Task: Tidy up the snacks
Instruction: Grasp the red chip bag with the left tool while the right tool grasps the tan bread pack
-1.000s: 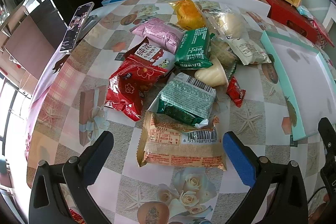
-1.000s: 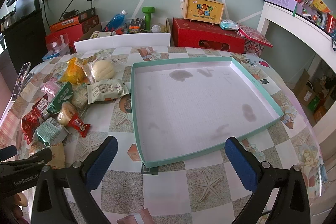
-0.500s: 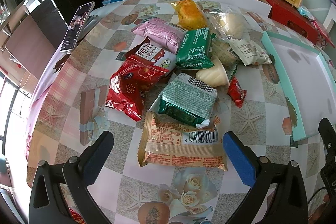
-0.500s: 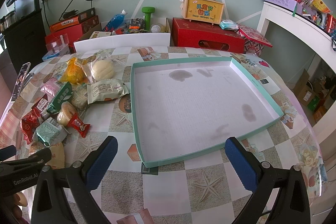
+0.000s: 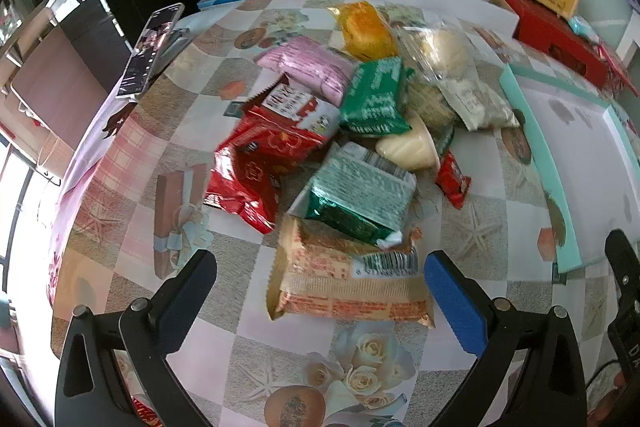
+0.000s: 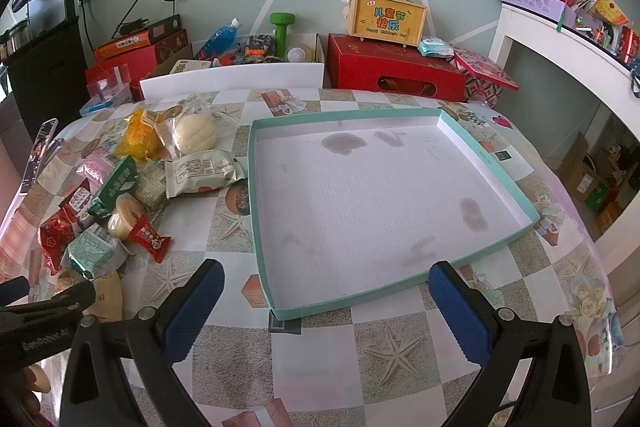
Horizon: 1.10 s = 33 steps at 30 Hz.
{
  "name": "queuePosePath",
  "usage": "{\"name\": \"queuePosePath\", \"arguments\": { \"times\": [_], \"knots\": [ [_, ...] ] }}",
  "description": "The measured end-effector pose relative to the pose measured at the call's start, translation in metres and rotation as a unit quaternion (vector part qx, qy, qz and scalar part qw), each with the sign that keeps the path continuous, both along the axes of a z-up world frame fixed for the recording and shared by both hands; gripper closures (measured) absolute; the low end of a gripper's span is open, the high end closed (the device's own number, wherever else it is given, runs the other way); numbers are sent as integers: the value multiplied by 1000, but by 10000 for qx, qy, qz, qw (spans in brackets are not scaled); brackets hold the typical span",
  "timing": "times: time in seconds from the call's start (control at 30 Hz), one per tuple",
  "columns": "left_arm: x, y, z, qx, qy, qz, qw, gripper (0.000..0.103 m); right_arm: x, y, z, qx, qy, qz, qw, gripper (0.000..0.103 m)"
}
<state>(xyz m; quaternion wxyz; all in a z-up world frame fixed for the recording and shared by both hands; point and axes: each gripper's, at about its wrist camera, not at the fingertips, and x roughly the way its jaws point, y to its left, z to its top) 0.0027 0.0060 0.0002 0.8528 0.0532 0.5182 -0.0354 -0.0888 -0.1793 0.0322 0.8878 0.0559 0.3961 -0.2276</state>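
Observation:
A pile of snack packets lies on the patterned table. Nearest my left gripper (image 5: 320,277) is an orange-beige packet (image 5: 348,287), with a silver-green packet (image 5: 360,199) resting on its far end. Beyond lie red bags (image 5: 256,163), a pink packet (image 5: 308,67), a green packet (image 5: 376,99), a pudding cup (image 5: 408,149) and a small red bar (image 5: 452,181). My left gripper is open and empty, just short of the orange-beige packet. My right gripper (image 6: 326,301) is open and empty, at the near edge of an empty teal-rimmed tray (image 6: 260,227). The pile (image 6: 120,203) lies left of the tray.
A phone (image 5: 150,49) lies at the table's left edge. A white board (image 6: 232,79) stands along the far edge. Red boxes (image 6: 396,75), a yellow case (image 6: 386,17), a green dumbbell (image 6: 282,31) and a bottle stand behind. A white desk (image 6: 568,43) is at the right.
The left gripper has shifted slightly forward and down toward the orange-beige packet; the view is a little blurred. The right gripper has not moved.

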Motion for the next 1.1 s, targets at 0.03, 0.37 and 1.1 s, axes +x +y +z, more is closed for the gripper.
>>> {"name": "queuePosePath", "arguments": {
  "times": [0.03,0.37,1.1],
  "knots": [
    [1,3,1,-40,-32,61,10000,0,0,0,1,-6,-34,18,10000,0],
    [15,64,11,-541,-456,744,9947,0,23,32,6,435,-361,913,9942,0],
    [25,127,-14,-564,368,1520,9861,0,72,150,-45,723,608,2884,9528,0]
  ]
}}
